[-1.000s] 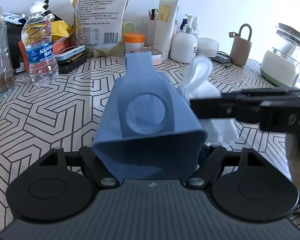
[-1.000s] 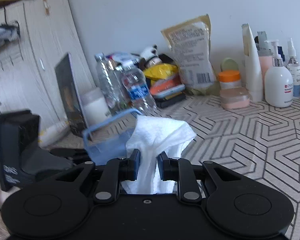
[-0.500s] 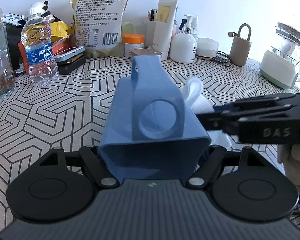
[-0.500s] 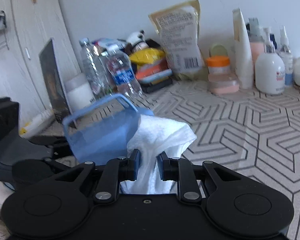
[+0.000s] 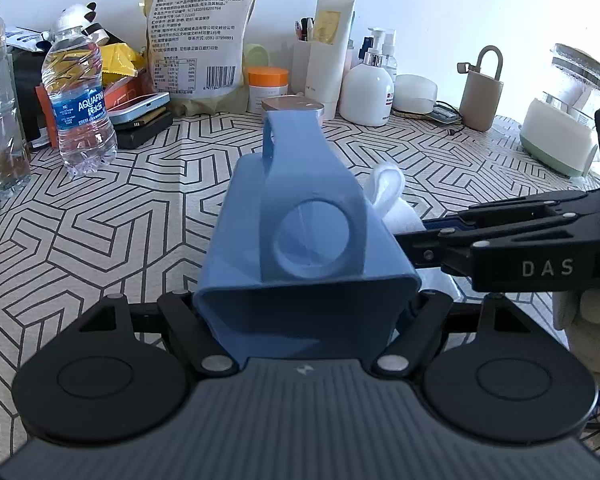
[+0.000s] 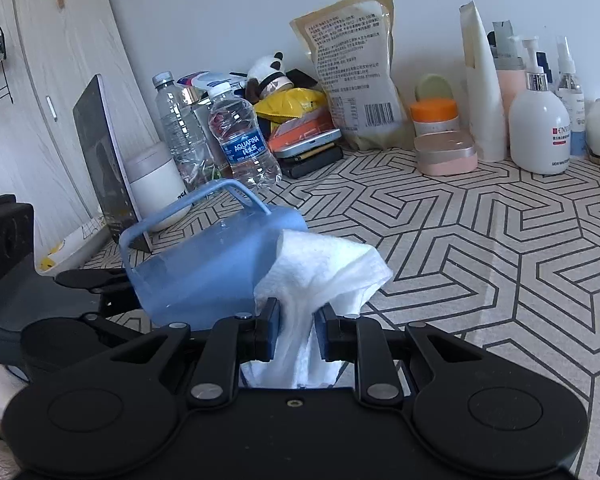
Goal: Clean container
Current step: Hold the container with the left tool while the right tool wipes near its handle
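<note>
Far left of the patterned table [image 5: 139, 208]: water bottle [image 5: 79, 96], upright, well clear of the work. Behind it, against the wall, a big food bag [image 5: 197, 36], then an orange-lidded jar [image 5: 267, 84] and a white pump bottle [image 5: 366, 88], all out of the way. Centre of the left wrist view: left gripper [image 5: 306, 312], clenched on the near end of the blue container [image 5: 304, 248], holding it tipped on its side above the table, handle uppermost, far end pointing away; likely held so to steady it and offer its right flank for wiping. Which end is the mouth: cannot tell. Just right of the container, touching its side: white cloth [image 5: 392, 196], bunched. Coming in from the right edge: right gripper [image 5: 412, 248], reaching across, a gloved hand [image 5: 588, 332] behind it. In the right wrist view, same pairing from the other side: container [image 6: 207, 268] at left, cloth [image 6: 320, 276] pressed against its far end and side, right gripper [image 6: 295, 332] pinched tight on the cloth's gathered tail so the loose bulk forms a wiping pad. Judged stage: mid-wipe of the outer wall; inside not visibly reached. Risk: cloth sliding out of the pinch under rubbing.
</note>
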### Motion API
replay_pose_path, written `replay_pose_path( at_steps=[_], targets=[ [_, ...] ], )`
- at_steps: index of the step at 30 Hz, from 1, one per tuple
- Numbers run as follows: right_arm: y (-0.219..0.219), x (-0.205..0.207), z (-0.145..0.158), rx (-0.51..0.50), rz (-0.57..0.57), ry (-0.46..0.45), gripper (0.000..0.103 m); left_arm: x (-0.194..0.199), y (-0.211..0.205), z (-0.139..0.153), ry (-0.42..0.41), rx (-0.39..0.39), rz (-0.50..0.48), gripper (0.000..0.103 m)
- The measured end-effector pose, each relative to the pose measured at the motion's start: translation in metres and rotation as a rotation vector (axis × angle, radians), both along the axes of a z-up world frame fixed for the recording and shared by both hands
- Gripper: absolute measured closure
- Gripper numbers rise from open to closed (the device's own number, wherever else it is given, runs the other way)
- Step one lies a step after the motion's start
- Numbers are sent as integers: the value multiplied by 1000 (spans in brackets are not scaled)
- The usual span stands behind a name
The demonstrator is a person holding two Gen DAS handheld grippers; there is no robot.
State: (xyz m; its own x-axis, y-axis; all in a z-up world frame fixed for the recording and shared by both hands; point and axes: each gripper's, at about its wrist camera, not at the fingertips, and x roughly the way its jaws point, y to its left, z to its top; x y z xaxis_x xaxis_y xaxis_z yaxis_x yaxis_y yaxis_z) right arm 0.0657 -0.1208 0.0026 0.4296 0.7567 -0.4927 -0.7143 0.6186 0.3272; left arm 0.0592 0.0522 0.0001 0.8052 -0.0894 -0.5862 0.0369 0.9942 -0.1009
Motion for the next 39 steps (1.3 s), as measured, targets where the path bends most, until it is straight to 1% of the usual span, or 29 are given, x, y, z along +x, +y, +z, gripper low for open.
replay_pose_path(
  at_steps=[6, 10, 13, 16, 19, 26, 29, 31, 39],
  targets=[
    [-11, -8, 11, 108, 48, -16, 78, 1, -1, 0, 6, 9, 1, 26],
    [-8, -6, 9, 94, 39, -13, 78, 1, 0, -1, 7, 8, 9, 26],
    [0, -1, 1, 16, 3, -7, 78, 2, -2, -1, 9, 18, 8, 26],
    [-1, 6, -4, 15, -9, 41, 78, 2, -3, -1, 10, 25, 3, 26],
    [-3, 2, -1, 26, 1, 21, 78, 3, -3, 0, 11, 24, 4, 26],
    [-11, -8, 15, 140, 45, -32, 78, 2, -4, 0, 13, 31, 9, 26],
    [-10, -10, 18, 143, 45, -57, 78, 2, -5, 0, 13, 31, 9, 26],
    [-10, -9, 18, 148, 44, -51, 78, 2, -3, 0, 13, 31, 9, 25],
    [-1, 2, 3, 37, -2, 9, 78, 3, -5, 0, 14, 43, 13, 26]
  ],
)
